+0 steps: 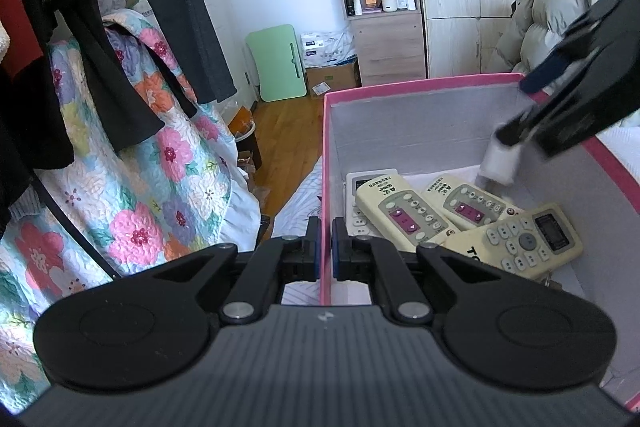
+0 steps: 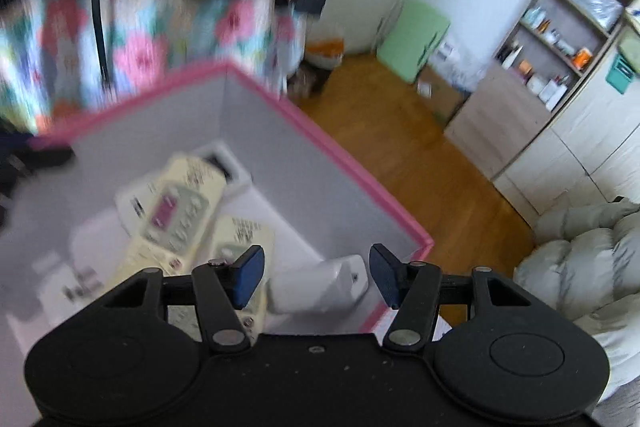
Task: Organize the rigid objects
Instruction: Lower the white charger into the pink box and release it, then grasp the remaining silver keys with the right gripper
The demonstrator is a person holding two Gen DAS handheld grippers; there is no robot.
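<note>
Left wrist view, pink-rimmed box [image 1: 420, 85] holding cream remotes [image 1: 400, 215], left hand-held gripper [image 1: 326, 247] clenched on its wall, right hand-held gripper [image 2: 316, 273] released above white object [image 2: 320, 287].

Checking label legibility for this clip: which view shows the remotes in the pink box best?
The left wrist view: the remotes lie sharp in the pink box, buttons and screens readable. The right wrist view shows the remotes motion-blurred, partly hidden behind the right claw.
</note>
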